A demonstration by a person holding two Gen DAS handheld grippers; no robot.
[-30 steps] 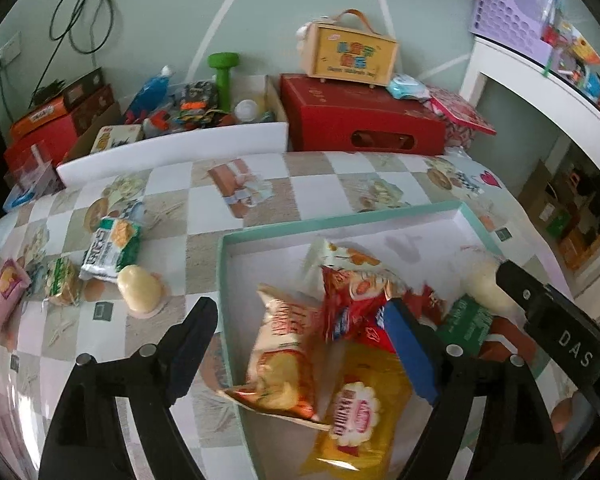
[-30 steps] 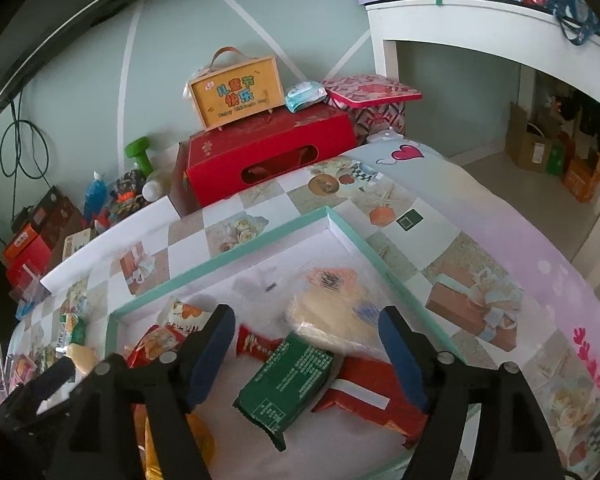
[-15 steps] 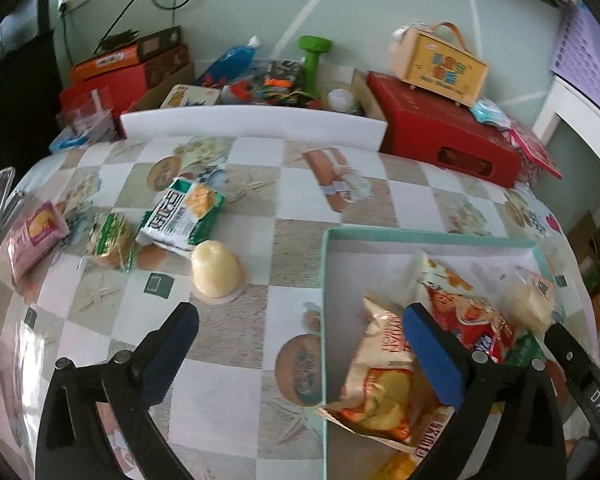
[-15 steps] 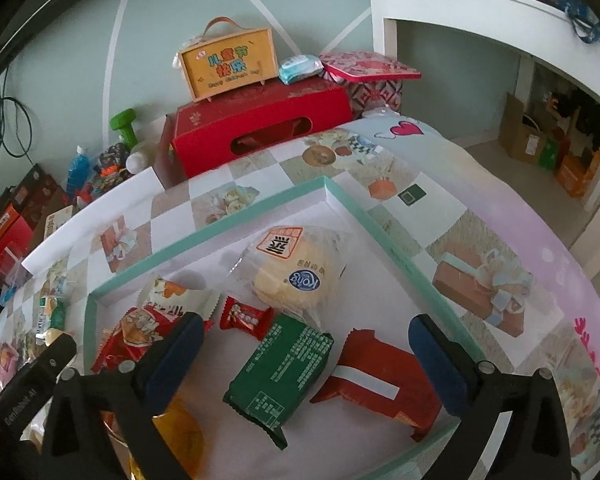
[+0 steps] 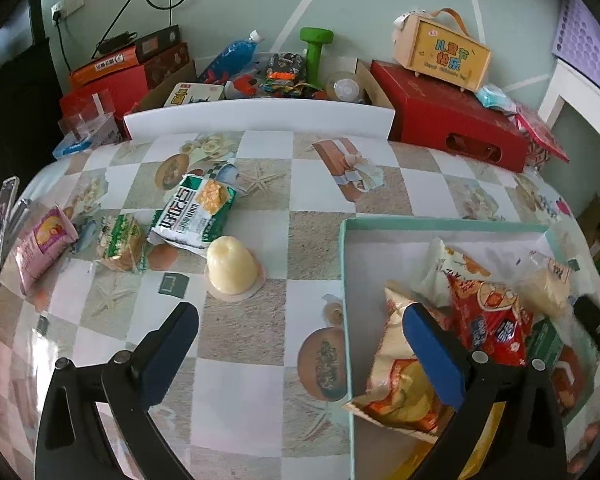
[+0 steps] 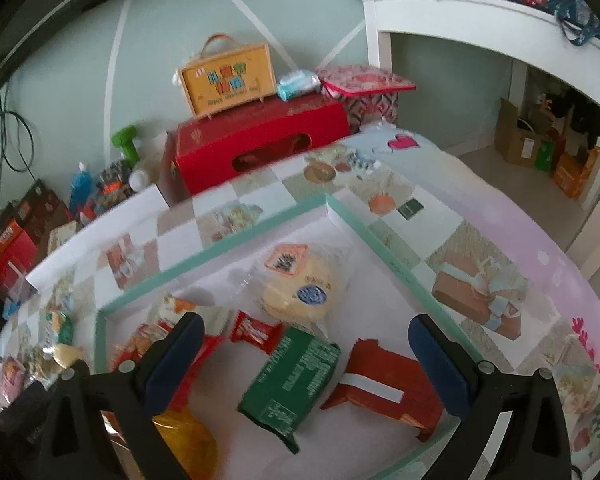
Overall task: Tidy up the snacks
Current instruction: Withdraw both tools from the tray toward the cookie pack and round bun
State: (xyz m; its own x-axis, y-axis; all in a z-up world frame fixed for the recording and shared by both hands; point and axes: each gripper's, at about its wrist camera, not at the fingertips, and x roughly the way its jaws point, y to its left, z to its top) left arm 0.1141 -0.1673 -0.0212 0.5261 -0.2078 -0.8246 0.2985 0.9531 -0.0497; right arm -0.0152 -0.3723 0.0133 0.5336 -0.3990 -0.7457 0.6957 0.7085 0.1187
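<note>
My left gripper (image 5: 300, 332) is open and empty, low over the checked tablecloth just left of the teal-rimmed tray (image 5: 342, 264). Ahead of it stand a pale jelly cup (image 5: 232, 268), a green-and-white cracker pack (image 5: 196, 212), a small green pack (image 5: 122, 242) and a pink pack (image 5: 44, 244). My right gripper (image 6: 306, 336) is open and empty above the tray (image 6: 216, 248). Below it lie a wrapped bun (image 6: 300, 284), a green pack (image 6: 296, 376), a red pack (image 6: 384, 384) and a small red candy (image 6: 254, 330). A chips bag (image 5: 396, 380) and a red bag (image 5: 488, 320) fill the tray's left side.
A white board (image 5: 260, 118) edges the table's far side. Behind it are a red carton (image 5: 448, 128) with a yellow handled box (image 5: 444, 54), a green dumbbell (image 5: 314, 52), a blue bottle (image 5: 228, 60) and stacked boxes (image 5: 112, 72). A white shelf unit (image 6: 500, 36) stands at the right.
The left gripper swung left from above the tray to the tablecloth beside it, and its jaws widened. The right jaws widened and the bun dropped from between them into the tray.
</note>
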